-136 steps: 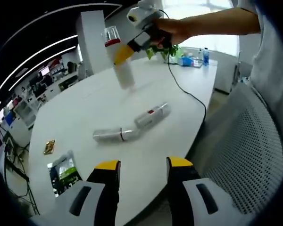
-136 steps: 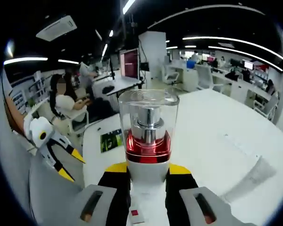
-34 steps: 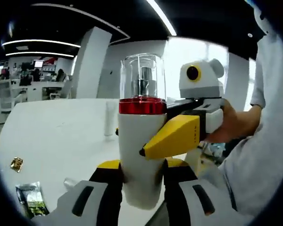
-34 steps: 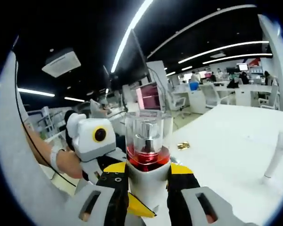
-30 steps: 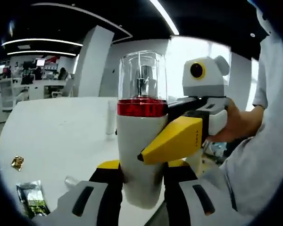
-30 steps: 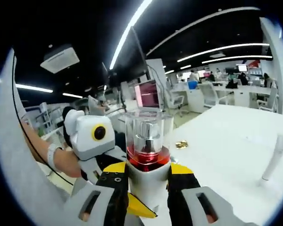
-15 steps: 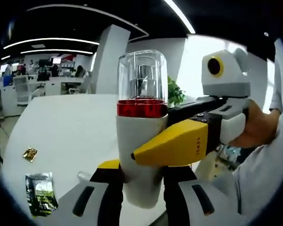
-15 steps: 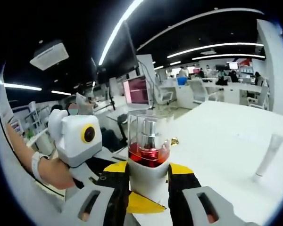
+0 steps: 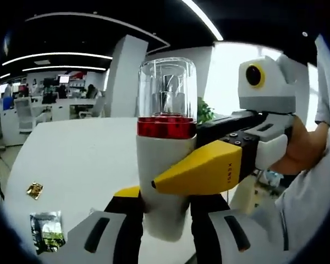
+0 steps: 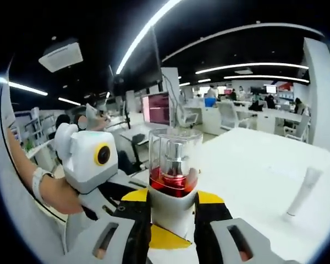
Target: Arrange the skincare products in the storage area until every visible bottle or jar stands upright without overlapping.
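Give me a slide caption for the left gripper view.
Both grippers clamp one upright pump bottle above a white table.

Bright ceiling strip lights (image 10: 148, 30), window glare (image 9: 223, 77), strong fisheye bending, sharp focus.

The right gripper (image 9: 170, 181) carries small dark lettering along its yellow jaw in the left gripper view; it looks like "XENSE", though it is too small to be sure.
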The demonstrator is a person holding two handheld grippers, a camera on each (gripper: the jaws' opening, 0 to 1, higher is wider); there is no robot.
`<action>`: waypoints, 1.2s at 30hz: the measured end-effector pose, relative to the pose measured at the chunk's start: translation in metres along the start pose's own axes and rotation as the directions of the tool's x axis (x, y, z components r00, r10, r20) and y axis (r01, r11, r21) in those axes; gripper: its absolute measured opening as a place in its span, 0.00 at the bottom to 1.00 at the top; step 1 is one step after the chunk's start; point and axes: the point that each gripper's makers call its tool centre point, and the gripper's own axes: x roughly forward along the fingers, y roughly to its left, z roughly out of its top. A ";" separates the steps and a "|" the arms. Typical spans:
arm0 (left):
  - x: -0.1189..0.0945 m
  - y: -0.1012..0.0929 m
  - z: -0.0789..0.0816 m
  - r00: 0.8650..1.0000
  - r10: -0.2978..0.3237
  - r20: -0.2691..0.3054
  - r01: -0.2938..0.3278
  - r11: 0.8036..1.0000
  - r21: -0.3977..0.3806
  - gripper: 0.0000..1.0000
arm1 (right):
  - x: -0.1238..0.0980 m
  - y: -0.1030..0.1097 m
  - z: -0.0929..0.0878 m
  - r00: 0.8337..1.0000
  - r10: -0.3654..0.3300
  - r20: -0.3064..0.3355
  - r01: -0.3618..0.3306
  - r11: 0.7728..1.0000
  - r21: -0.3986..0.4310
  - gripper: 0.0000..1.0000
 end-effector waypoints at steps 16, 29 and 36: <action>-0.025 0.035 -0.041 0.983 0.128 -0.128 -0.123 0.991 0.046 0.38 | -0.021 -0.065 0.004 0.990 -0.137 0.032 0.136 0.990 0.036 0.22; -0.067 0.070 -0.091 0.921 0.248 -0.301 -0.194 0.961 0.198 0.48 | -0.050 -0.136 -0.005 0.961 -0.277 0.022 0.275 0.959 0.070 0.22; -0.075 0.078 -0.124 0.876 0.288 -0.387 -0.207 0.949 0.237 0.51 | -0.067 -0.170 -0.007 0.937 -0.348 0.022 0.345 0.935 0.076 0.22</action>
